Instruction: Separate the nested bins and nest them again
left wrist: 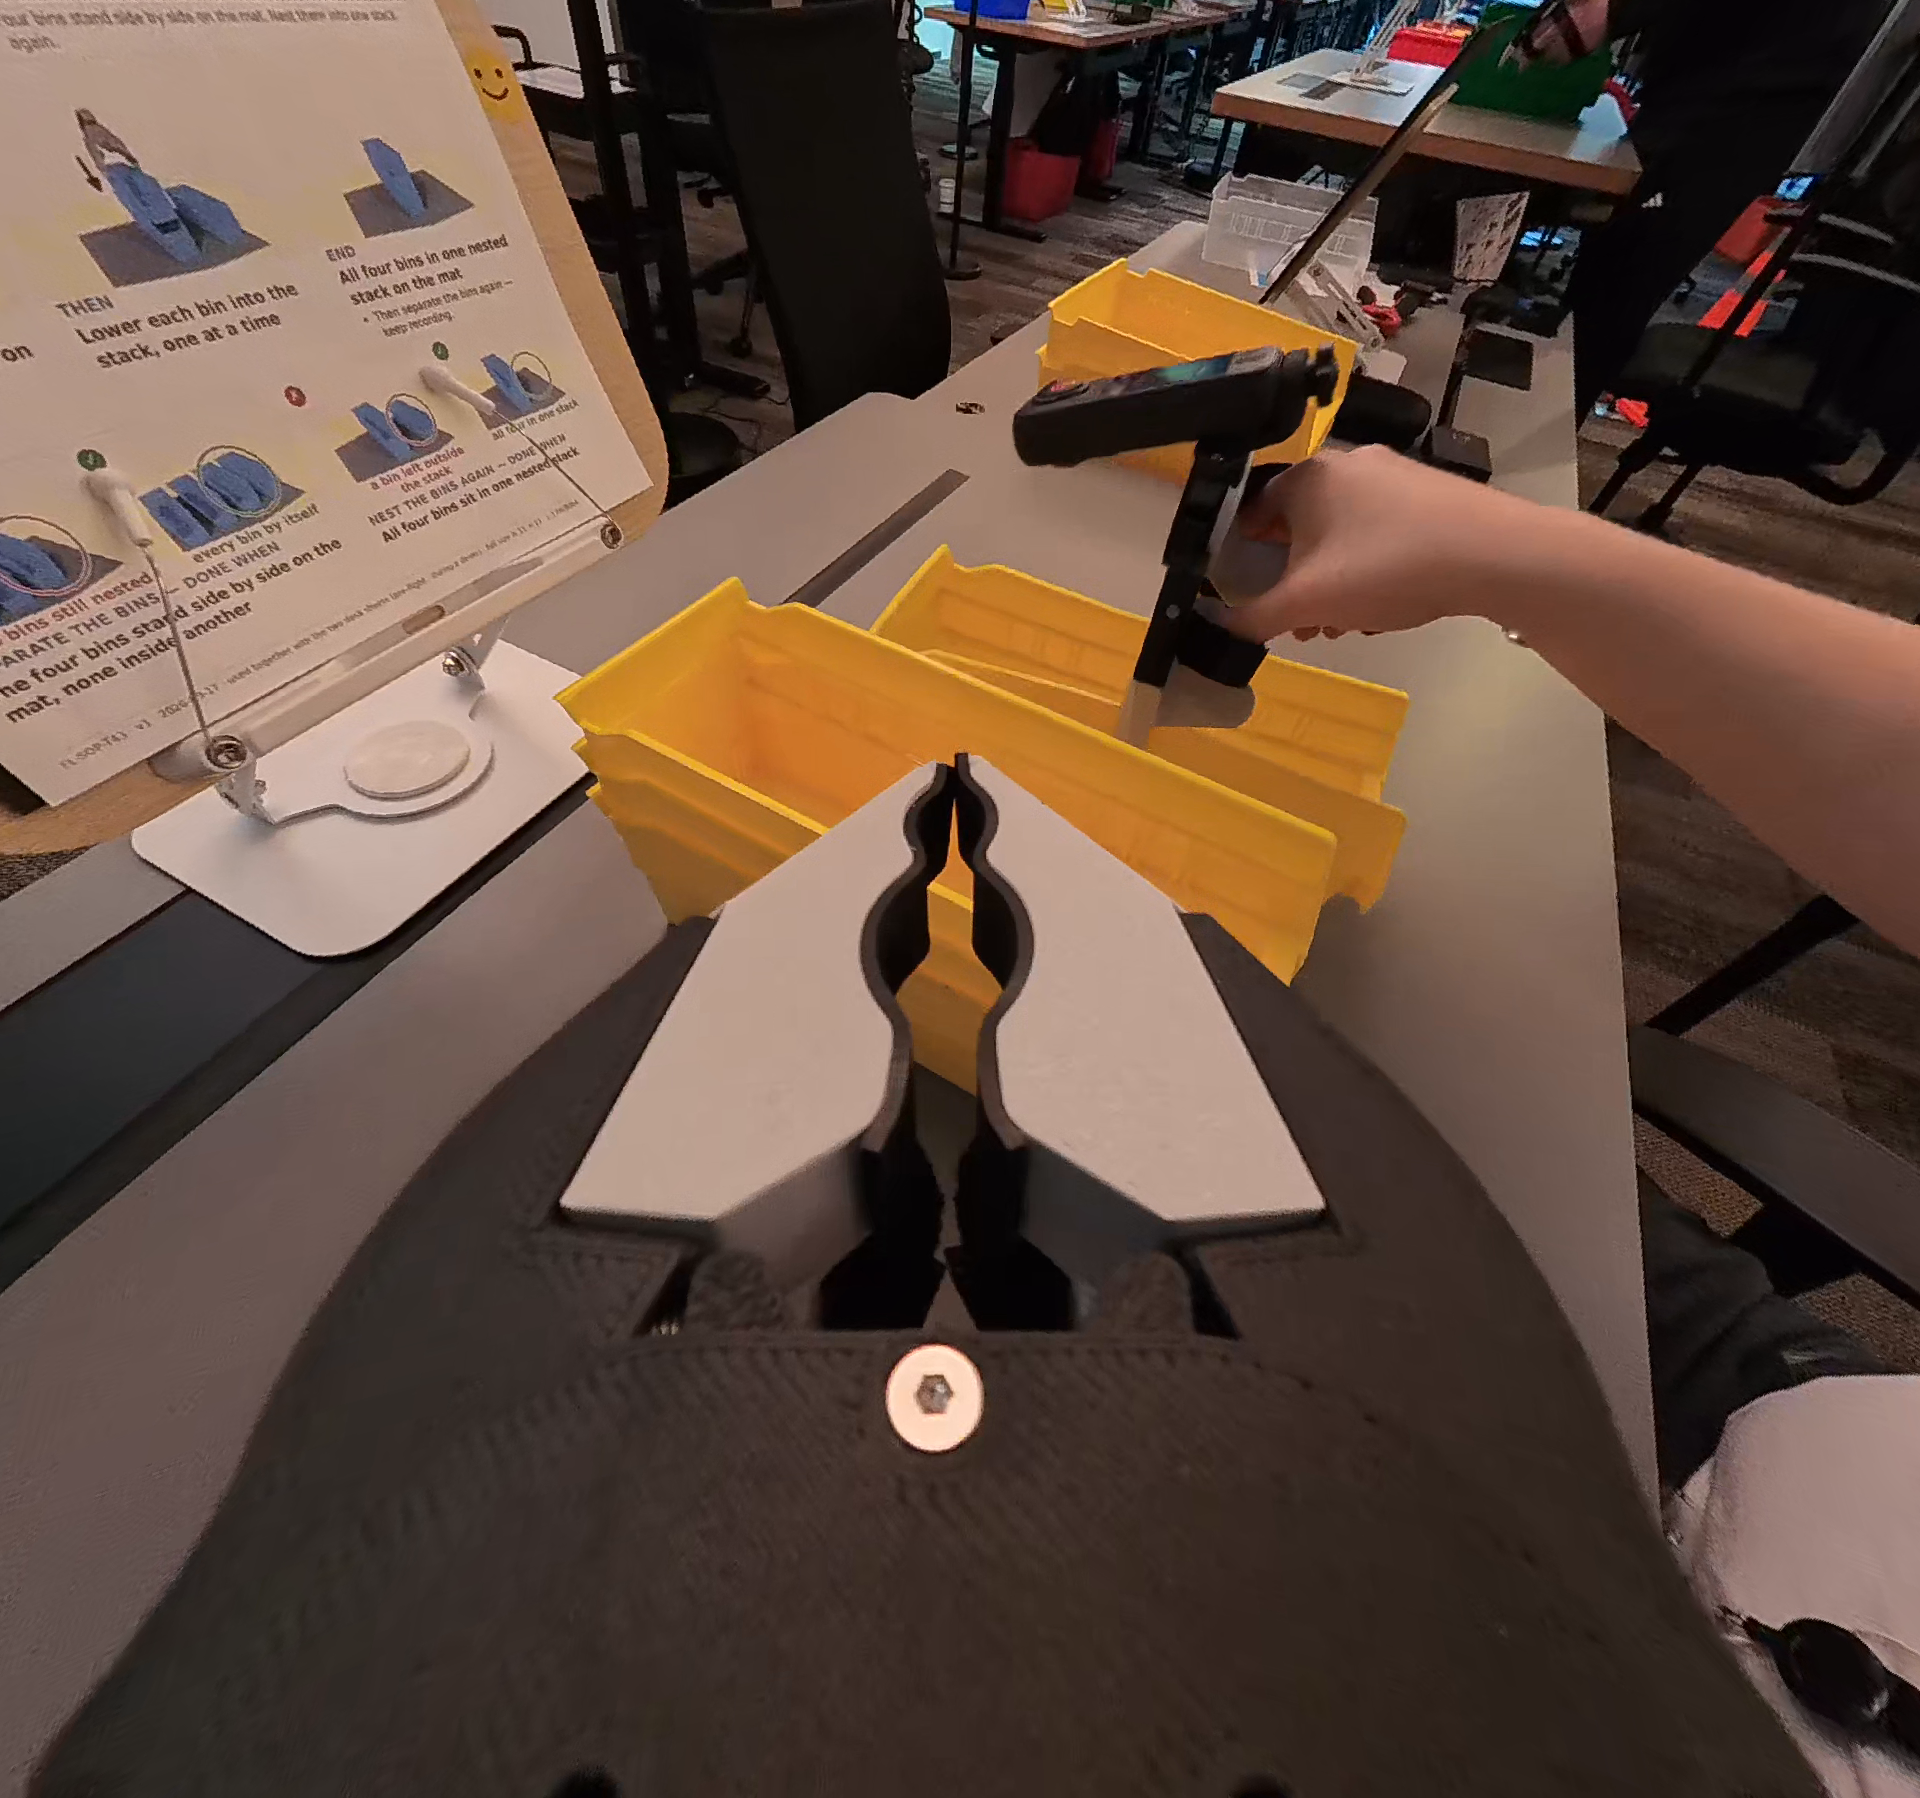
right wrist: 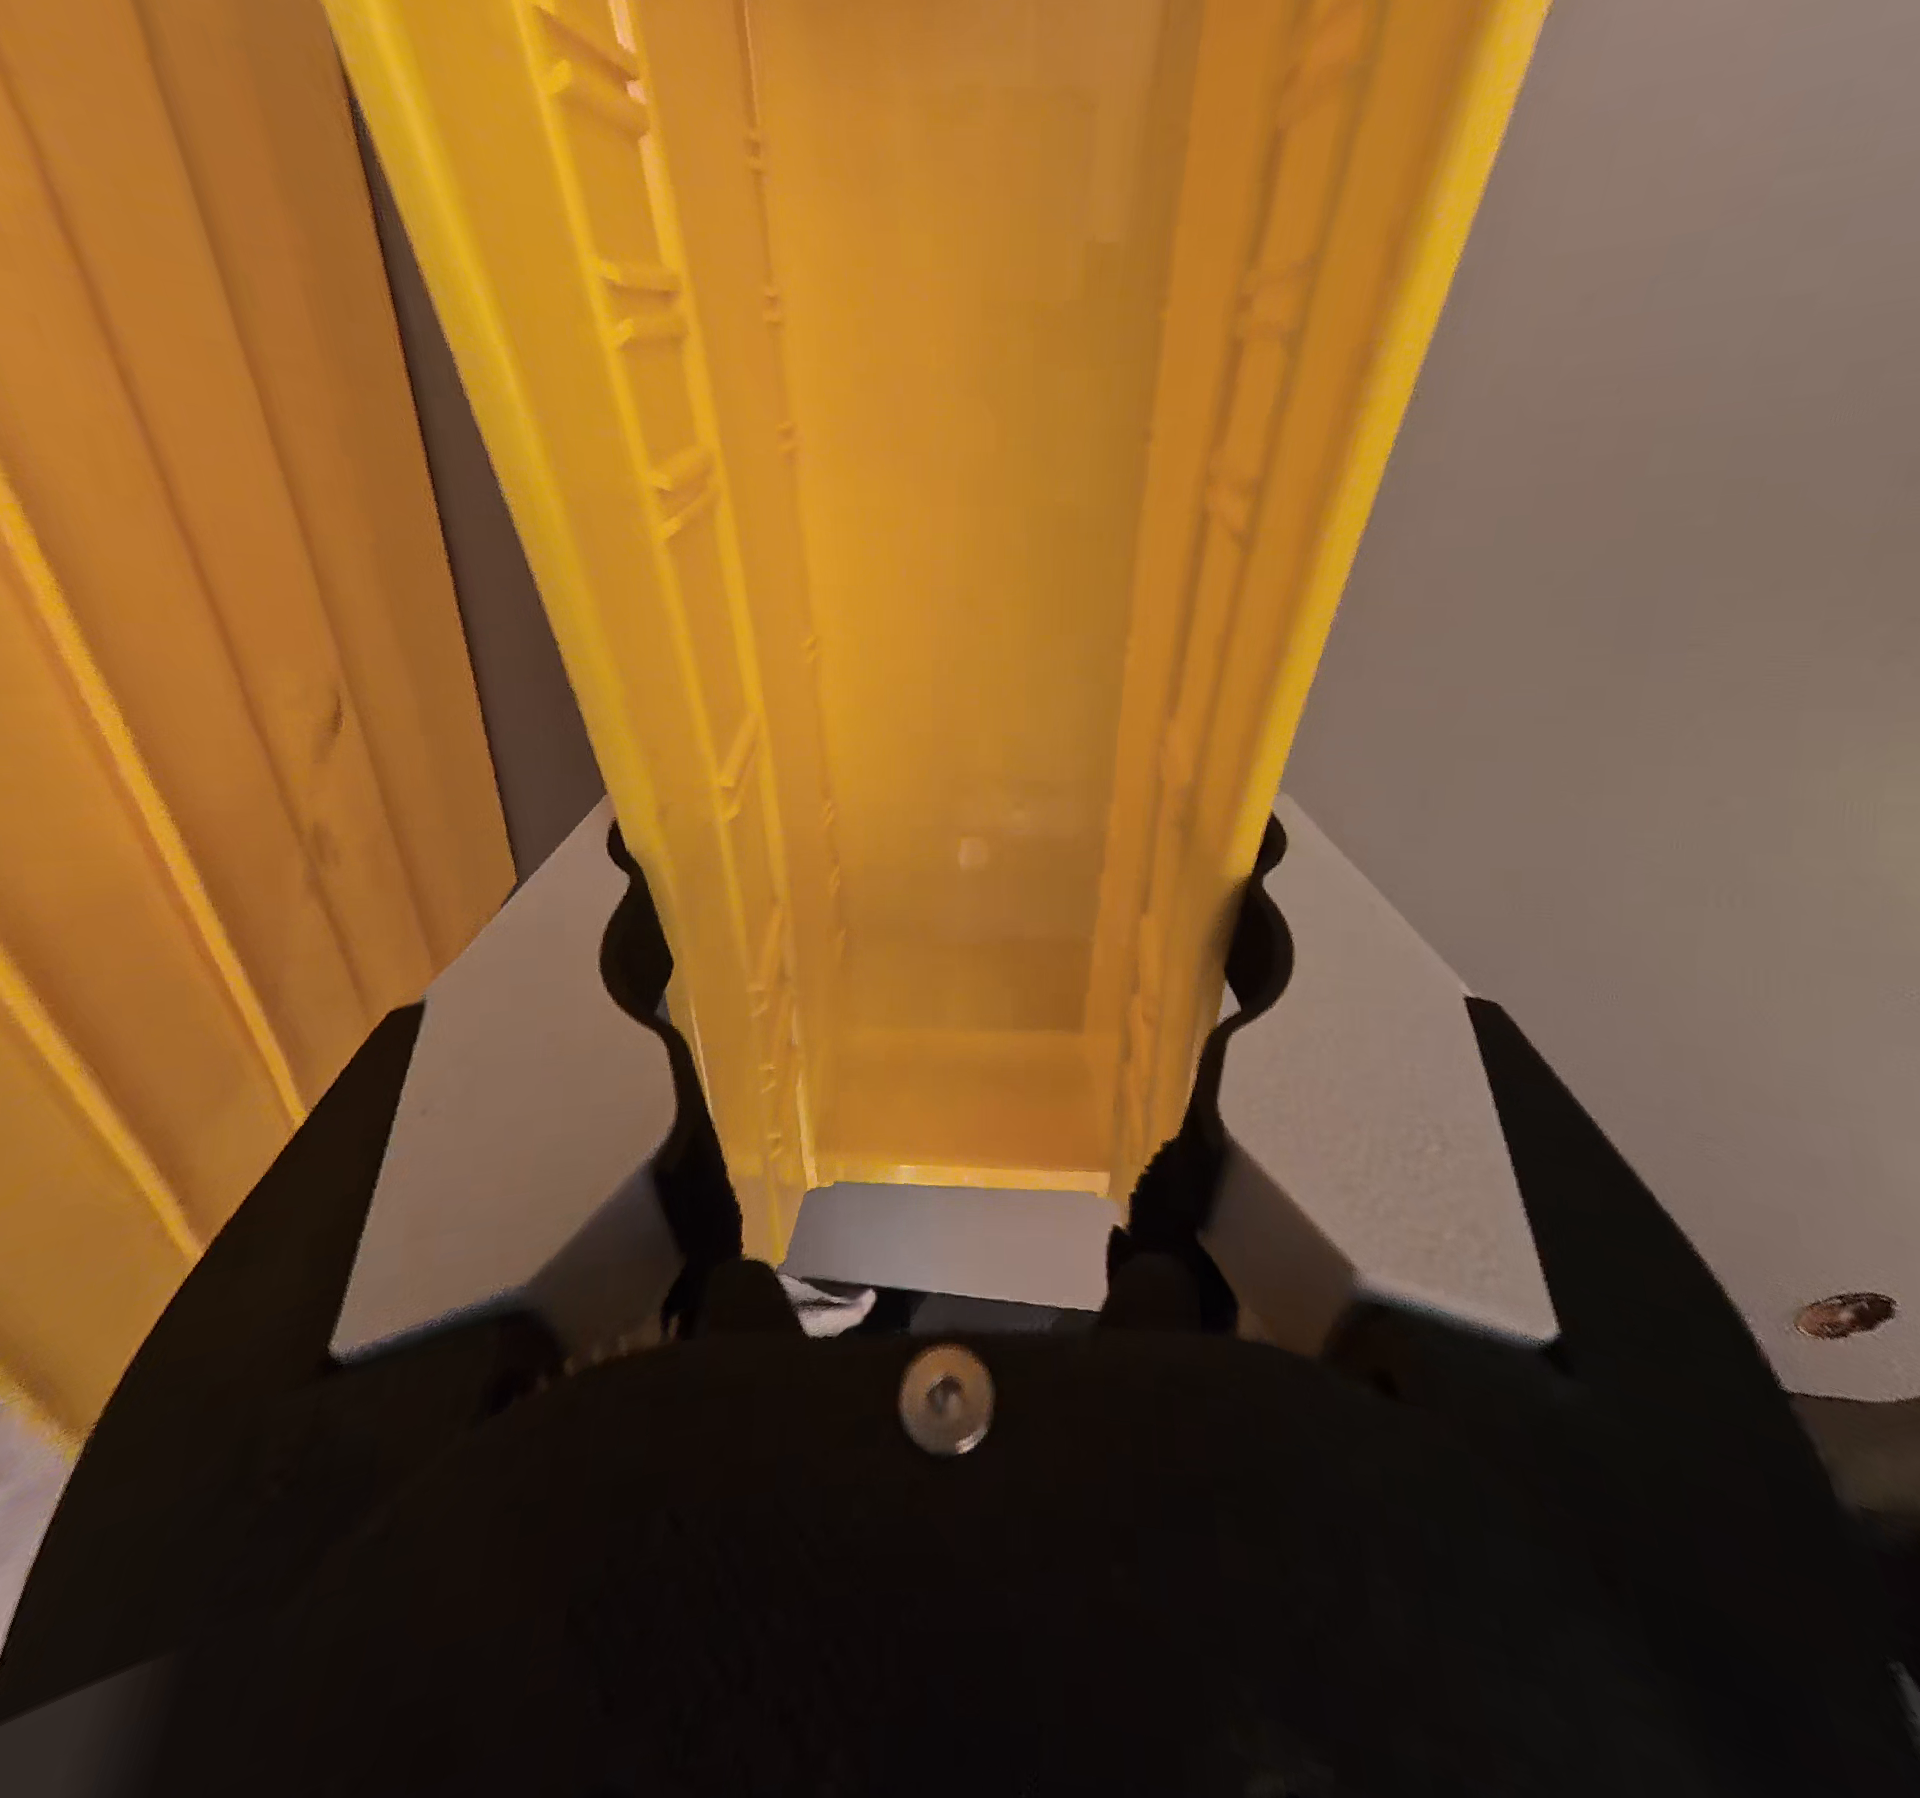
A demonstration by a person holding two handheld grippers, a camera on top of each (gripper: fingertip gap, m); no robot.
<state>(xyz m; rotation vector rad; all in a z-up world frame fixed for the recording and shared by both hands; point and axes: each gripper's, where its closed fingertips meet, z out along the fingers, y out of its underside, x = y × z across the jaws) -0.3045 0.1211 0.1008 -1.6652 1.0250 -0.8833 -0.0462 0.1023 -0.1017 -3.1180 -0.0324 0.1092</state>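
Right gripper (right wrist: 940,917) clamps across a yellow bin (right wrist: 966,501), centre frame; a lopsided squeeze may tilt it. Left gripper (left wrist: 954,772) clenched, holding nothing.

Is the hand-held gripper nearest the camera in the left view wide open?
No, the left hand-held gripper has its two fingertips pressed together, nothing between them, in front of the yellow bins.

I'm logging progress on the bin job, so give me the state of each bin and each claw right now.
Left claw: shut, holding nothing.
Right claw: straddling the middle bin, pads against its side walls.
Nearest bins: nested stack, upright.
Far bins: upright on table.
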